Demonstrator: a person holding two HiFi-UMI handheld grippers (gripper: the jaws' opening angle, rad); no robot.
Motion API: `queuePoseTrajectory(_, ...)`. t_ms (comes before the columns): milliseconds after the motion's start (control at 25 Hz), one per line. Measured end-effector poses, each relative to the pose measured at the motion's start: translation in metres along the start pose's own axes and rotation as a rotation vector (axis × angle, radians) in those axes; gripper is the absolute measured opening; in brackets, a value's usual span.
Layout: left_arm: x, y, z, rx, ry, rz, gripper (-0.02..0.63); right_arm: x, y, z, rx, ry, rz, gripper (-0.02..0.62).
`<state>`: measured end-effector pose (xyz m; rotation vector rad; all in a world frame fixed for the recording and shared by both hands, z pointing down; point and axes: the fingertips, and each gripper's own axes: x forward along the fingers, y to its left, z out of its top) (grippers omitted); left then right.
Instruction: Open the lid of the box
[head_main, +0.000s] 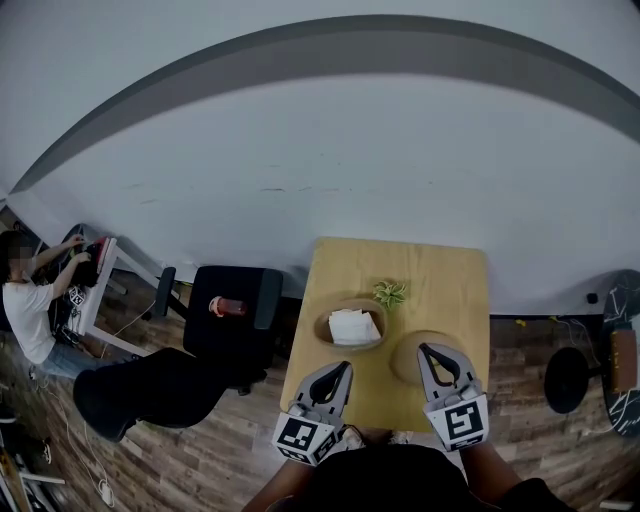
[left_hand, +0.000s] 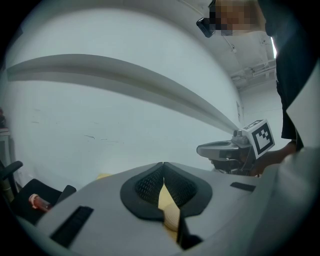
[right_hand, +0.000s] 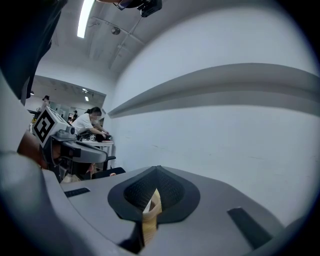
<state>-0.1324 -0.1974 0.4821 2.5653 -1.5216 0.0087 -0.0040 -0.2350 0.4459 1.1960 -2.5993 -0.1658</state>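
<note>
The box (head_main: 322, 332), round and wooden, stands open on the bench (head_main: 450, 270). It is close to the bench's 9 o'clock edge, and white paper (head_main: 352, 325) lies inside it. Its lid (head_main: 405, 364) is off and lies at 4 o'clock from the box, apart from it. The lid is nearer the bench's 3 o'clock edge and set in from the 6 o'clock edge. A small green plant (head_main: 390, 292) stands at 1 o'clock from the box, just beside its rim.

The right hand-held gripper (head_main: 426, 349) reaches over the lid from 6 o'clock. Its jaws are closed tip to tip, and only a sliver of tan wood shows through the slit below the tips. Whether it touches the lid cannot be told. The left hand-held gripper (head_main: 346, 367) points at the box from 6 o'clock, with its tip just short of the near rim. Its jaws are likewise narrow, with the tips meeting and nothing gripped between the pads.

From the plant toward 12 and 2 o'clock the bench is open wood, and its 12 o'clock edge runs close to the white wall (head_main: 400, 150). A black chair (head_main: 235, 300) stands close beside the 9 o'clock edge. Past the 3 o'clock edge the plank floor (head_main: 515, 365) lies open as far as a black stool (head_main: 567, 378). A person (head_main: 25, 315) sits well apart at 9 o'clock.
</note>
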Motion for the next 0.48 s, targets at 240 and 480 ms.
queuePoseTrajectory(240, 0.0021, -0.0037, 0.0068, 0.014, 0.003, 0.003, 0.02, -0.0036, 0.0005, -0.0017, -0.002, 0.012, -0.005, 0.018)
queuePoseTrajectory(480, 0.0036, -0.006, 0.0043, 0.027, -0.005, -0.005, 0.02, -0.0066, -0.0012, -0.0005, -0.018, 0.018, -0.021, 0.018)
